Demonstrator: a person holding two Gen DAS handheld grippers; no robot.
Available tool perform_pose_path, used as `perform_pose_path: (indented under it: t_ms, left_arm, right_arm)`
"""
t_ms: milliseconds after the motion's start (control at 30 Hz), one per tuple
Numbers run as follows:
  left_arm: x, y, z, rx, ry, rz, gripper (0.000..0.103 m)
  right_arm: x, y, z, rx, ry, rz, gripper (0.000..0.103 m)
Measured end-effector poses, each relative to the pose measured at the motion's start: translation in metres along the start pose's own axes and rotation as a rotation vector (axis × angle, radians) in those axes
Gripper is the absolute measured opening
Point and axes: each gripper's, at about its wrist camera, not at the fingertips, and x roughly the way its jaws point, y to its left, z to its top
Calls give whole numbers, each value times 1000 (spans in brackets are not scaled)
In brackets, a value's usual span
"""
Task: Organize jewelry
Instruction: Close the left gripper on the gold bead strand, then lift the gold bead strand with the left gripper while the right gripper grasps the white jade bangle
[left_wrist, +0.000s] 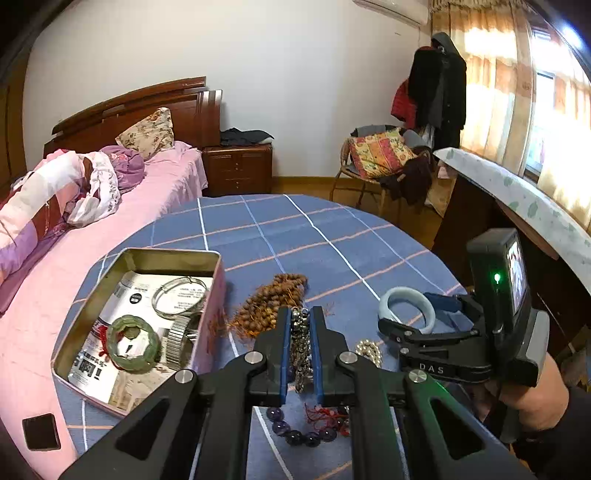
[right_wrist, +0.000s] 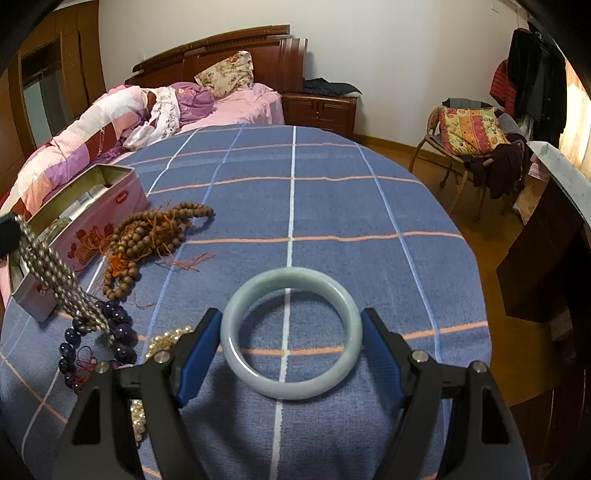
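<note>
Left wrist view, left fingers (left_wrist: 300, 325) clamping silver chain (left_wrist: 301, 350), lower end hidden, right fingers (right_wrist: 291, 332) gripping jade bangle (right_wrist: 291, 334).

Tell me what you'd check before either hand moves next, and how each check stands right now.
1. Left gripper has fingers closed on the silver chain: ok.
2. Chain clear of the purple beads: not ok, its end reaches them.
3. Right gripper fingers either side of the pale jade bangle: ok.
4. Bangle firmly gripped: cannot tell.
5. Pink tin open: ok.
6. Room in the tin beside the green bangle: ok.
</note>
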Motion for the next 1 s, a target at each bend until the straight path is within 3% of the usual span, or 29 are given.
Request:
perform_pose_path:
  t_ms: [533, 1000]
  left_arm:
    - [-13, 18, 18, -20, -35, 34, 9]
    - [-18, 31, 31, -35, -57, 58, 9]
  right_arm:
    - [-4, 1, 2, 6, -40, 66, 78]
    - [-17, 32, 8, -47, -62, 129, 78]
